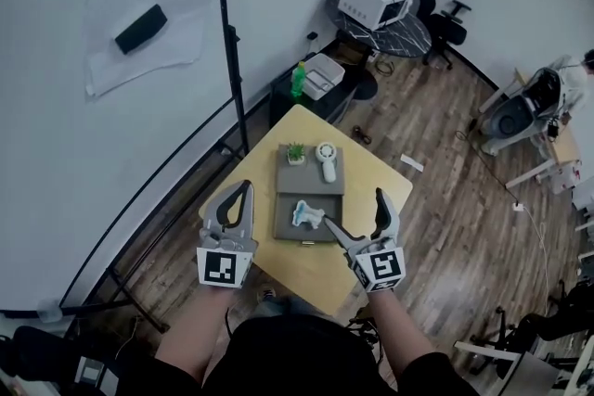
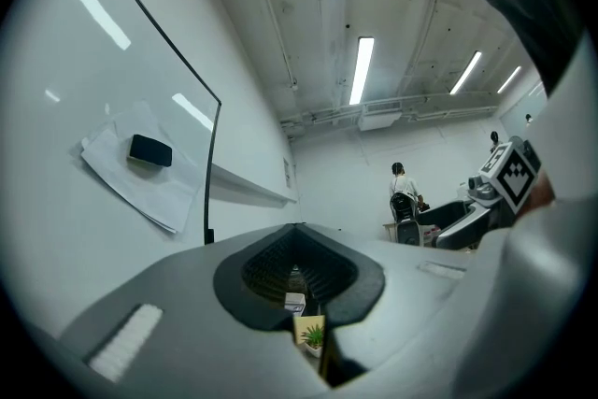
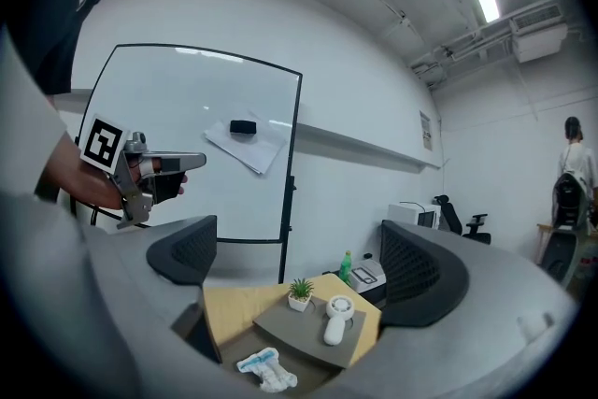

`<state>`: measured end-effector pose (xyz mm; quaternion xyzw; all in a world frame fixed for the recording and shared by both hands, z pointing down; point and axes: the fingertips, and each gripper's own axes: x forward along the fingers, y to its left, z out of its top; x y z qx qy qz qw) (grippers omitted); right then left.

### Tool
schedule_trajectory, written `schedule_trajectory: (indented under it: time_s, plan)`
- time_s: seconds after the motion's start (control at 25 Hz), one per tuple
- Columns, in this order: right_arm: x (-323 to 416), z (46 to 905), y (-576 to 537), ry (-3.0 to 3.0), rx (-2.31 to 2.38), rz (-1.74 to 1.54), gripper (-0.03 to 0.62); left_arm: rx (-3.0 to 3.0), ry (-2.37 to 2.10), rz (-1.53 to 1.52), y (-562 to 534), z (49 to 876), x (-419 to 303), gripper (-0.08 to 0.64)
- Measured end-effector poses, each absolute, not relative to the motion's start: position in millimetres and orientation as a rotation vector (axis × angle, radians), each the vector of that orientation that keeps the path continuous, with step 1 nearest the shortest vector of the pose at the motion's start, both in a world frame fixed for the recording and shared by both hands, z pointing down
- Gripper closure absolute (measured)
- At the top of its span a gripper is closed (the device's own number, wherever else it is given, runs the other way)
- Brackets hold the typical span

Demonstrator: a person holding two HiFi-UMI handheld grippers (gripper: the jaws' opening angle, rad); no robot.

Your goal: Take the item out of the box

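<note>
Below us lie plank flooring and a square yellow table (image 1: 371, 176) carrying a matte grey box (image 1: 288, 232). In the head view the crumpled white-and-blue item (image 1: 308, 216) lies inside the box, just beside the nearer tip of the right gripper (image 1: 355, 213). The left gripper (image 1: 247, 188) hangs off to the box's left. Our left gripper view shows ribbed black pads pressed together, holding nothing. Our right gripper view shows jaws spread wide, with the item low between them, untouched.
</note>
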<state>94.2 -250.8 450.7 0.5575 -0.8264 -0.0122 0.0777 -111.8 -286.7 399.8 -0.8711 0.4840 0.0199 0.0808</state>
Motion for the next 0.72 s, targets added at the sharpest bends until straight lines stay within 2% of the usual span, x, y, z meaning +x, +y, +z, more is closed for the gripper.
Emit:
schedule_trajectory:
  time_s: [0.72]
  plan:
    - [61.9,664.9,-304.4,-2.264,0.886,0.215,0.037,-2.573,1.457,-0.024,-328.7,431.3,-77.0,0.560]
